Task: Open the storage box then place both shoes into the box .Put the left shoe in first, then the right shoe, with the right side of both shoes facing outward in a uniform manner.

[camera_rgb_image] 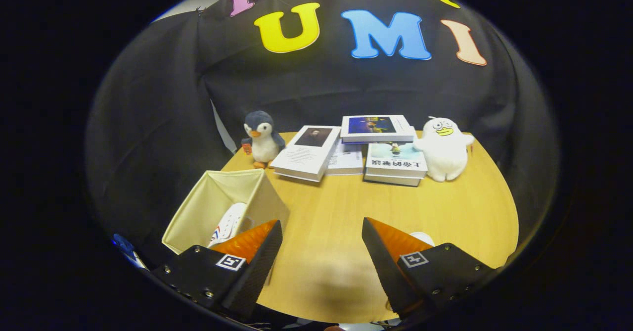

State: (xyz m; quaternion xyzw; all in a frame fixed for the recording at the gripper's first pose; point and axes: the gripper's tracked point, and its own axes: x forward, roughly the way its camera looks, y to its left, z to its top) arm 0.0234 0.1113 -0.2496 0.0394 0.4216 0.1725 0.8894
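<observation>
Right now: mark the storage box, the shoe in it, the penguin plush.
storage box (198, 212): gripper view, inner left wall.
shoe (228, 224): gripper view, white upper.
penguin plush (263, 145): gripper view, white belly.

open box (217, 200), 1 shoe (228, 224) inside

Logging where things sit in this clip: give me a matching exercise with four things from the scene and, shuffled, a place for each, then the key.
Things
1. white shoe
2. penguin plush
3. white duck plush
4. gripper

Places
A. at the right end of the row of books
B. open over bare wooden table, nothing between the fingers
C. inside the open storage box, beyond the left finger
D. at the left end of the row of books, behind the box

Pairs: 1-C, 2-D, 3-A, 4-B
</observation>
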